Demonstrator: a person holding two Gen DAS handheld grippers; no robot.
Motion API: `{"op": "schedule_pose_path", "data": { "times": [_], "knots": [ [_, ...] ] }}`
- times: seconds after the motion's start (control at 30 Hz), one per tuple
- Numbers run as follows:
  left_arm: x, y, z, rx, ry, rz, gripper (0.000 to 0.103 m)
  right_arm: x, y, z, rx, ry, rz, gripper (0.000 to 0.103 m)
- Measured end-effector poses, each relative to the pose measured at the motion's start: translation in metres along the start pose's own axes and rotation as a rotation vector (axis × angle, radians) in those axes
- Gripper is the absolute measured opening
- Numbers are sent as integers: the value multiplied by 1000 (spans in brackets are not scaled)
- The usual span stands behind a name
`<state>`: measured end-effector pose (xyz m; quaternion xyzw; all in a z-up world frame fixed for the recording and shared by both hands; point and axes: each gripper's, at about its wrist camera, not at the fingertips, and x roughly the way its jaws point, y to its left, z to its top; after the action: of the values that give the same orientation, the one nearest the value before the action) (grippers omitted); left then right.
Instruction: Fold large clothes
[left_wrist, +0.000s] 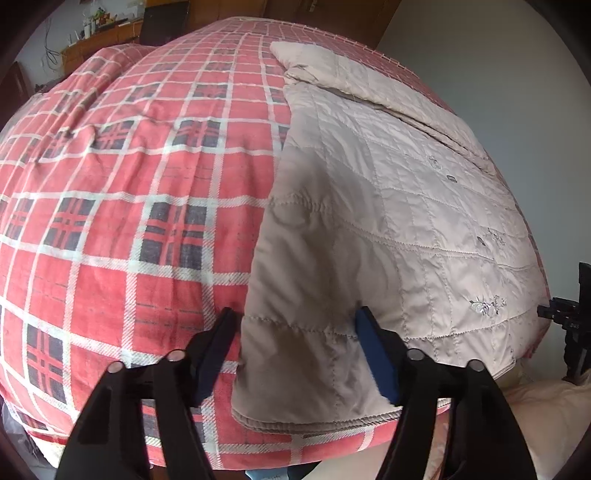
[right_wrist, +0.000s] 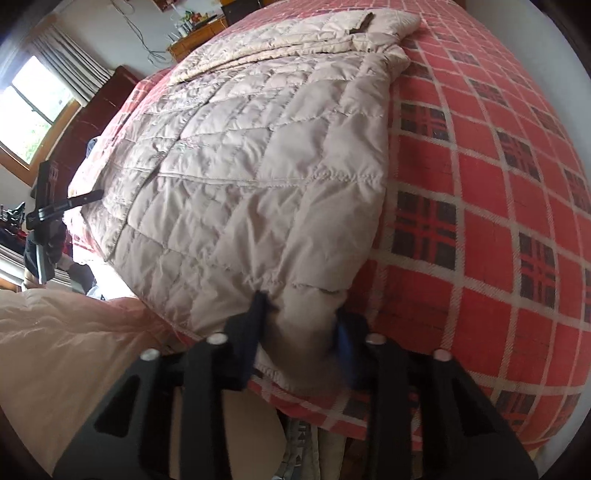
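One quilted beige coat is being laid flat on the bed, its long axis running from the near edge away toward the far edge, collar end farthest. Its hem is being straddled at two near corners: the left gripper with jaws spread over one, the right gripper with jaws spread about the other, neither yet pinched. Two grippers are counted.

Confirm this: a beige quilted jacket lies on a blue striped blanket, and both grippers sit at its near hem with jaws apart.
Wrong on the blanket: it is red plaid, as both wrist views show. The rest holds: the beige quilted jacket lies on it, and the left gripper and right gripper sit at its near hem with jaws apart.
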<state>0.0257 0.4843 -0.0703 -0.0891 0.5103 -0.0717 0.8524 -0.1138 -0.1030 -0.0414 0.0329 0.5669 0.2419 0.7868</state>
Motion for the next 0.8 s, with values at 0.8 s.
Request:
{"op": "schedule_pose_path", "data": {
  "times": [0.8],
  "knots": [
    [-53,-22,134,14,-264,-253,9,-97,-12,141,-4,-352,42,8]
  ]
}}
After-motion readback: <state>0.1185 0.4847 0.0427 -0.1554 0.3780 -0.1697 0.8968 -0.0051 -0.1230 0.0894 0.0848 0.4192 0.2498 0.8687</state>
